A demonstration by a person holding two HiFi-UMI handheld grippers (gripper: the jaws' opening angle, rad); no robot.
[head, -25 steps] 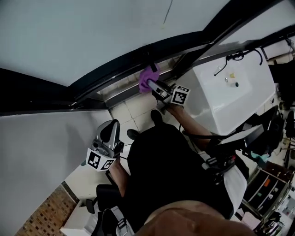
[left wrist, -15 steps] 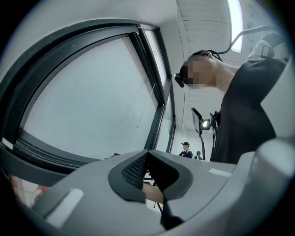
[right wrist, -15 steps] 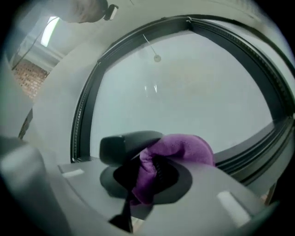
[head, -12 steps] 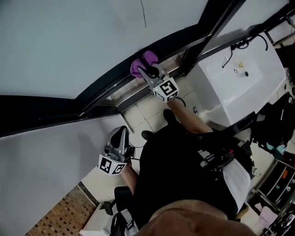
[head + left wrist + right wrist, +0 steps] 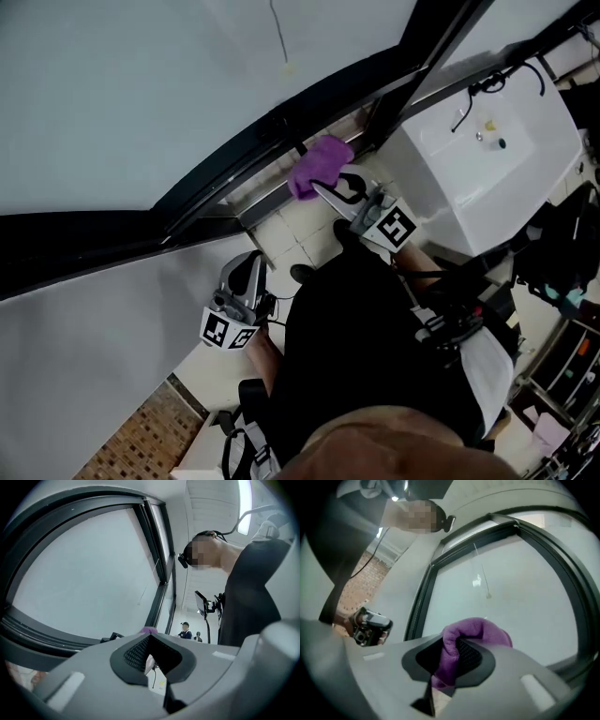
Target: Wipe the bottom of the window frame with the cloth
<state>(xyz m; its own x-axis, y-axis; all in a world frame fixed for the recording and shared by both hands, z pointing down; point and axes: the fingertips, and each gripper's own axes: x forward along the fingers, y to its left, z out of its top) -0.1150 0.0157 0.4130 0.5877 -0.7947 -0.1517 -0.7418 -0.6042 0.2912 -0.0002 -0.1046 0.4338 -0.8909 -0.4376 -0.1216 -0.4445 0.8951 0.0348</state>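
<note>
Purple cloth [image 5: 319, 165], one only, is bunched in the R gripper [image 5: 328, 191], jaws clamped on it. In head view it lies against the bottom rail of the dark window frame [image 5: 246, 157]. Two grippers in shot, each w/ one marker cube [image 5: 395, 227]. L gripper [image 5: 244, 274] hangs low by the person's [image 5: 375, 356] leg, well apart from the frame, jaws closed w/ nothing betw. them. One white cabinet [image 5: 487, 178] stands near the cloth. Right gripper view: a fold of cloth [image 5: 474, 631] rises over the pads, window glass [image 5: 511, 573] behind.
</note>
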